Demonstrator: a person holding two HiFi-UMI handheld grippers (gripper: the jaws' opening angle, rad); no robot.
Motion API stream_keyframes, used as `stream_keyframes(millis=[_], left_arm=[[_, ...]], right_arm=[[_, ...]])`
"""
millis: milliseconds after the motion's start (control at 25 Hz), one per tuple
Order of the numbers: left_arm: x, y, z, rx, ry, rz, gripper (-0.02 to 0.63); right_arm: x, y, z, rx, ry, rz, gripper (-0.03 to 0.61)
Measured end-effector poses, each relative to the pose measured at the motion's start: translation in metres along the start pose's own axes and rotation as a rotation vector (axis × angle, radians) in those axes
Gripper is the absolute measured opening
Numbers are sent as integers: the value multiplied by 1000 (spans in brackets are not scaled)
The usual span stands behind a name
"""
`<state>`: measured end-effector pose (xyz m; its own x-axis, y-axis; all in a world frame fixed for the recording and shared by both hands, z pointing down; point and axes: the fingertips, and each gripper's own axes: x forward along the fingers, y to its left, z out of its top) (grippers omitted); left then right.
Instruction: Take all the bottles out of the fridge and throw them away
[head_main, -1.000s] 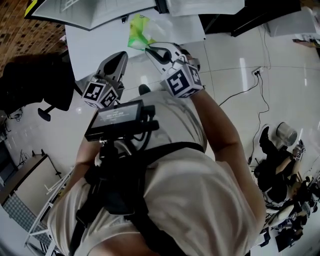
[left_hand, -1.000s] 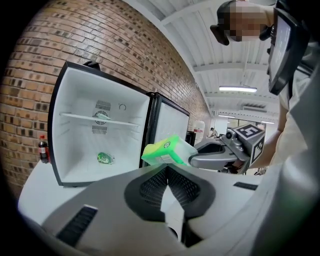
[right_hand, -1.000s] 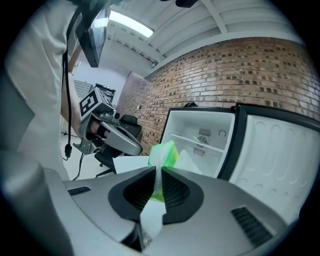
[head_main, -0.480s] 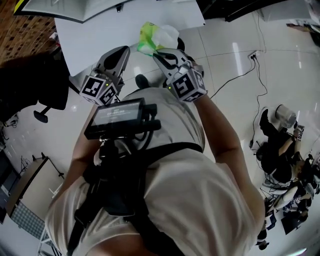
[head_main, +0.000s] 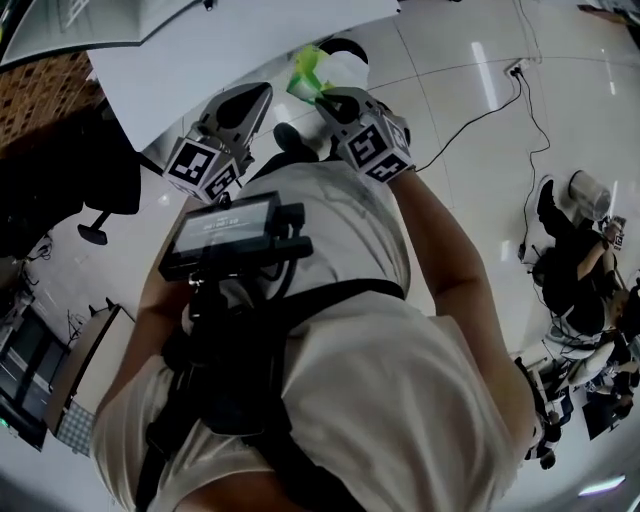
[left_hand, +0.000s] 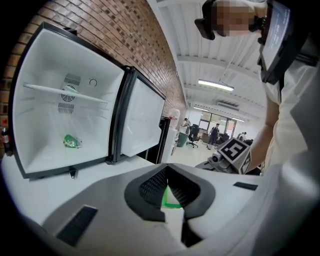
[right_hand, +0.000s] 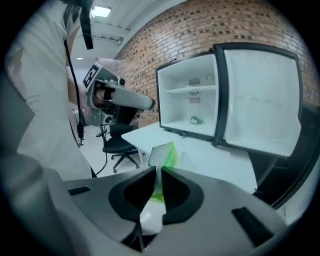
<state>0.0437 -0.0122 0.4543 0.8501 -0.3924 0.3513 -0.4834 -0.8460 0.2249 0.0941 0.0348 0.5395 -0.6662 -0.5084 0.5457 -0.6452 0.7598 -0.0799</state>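
Jaws of the right hand-held gripper (head_main: 322, 98) are clamped on a crushed green-and-white bottle (right_hand: 164, 154), its print too small to read. At its 9 o'clock, the left hand-held gripper (head_main: 258, 95) has its jaws together. Another green bottle (left_hand: 72, 142) lies inside the open fridge (left_hand: 50, 65) on the counter (right_hand: 215, 157).

Open fridge on a table, 1 bottle inside
The fridge (right_hand: 192, 100) stands on the table (right_hand: 210, 155), its door (right_hand: 262, 100) swung out to the right (as the right gripper view has it). 1 bottle (left_hand: 73, 142) lies on the fridge floor, under the shelf (left_hand: 65, 92). An office chair (right_hand: 117, 145) stands left of the table.
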Motion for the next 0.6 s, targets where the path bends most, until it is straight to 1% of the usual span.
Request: stream_keyframes(millis=[240, 360, 480, 600], left_arm=[[39, 3, -29, -7, 77, -60, 3], [53, -4, -32, -1, 92, -89, 3], [59, -5, -39, -23, 113, -87, 3], [60, 5, -52, -65, 147, -54, 3]], right_arm=[[37, -20, -56, 110, 100, 40, 31], [53, -35, -86, 180, 150, 40, 31], [70, -50, -112, 216, 204, 26, 31], [85, -60, -135, 243, 259, 14, 31]])
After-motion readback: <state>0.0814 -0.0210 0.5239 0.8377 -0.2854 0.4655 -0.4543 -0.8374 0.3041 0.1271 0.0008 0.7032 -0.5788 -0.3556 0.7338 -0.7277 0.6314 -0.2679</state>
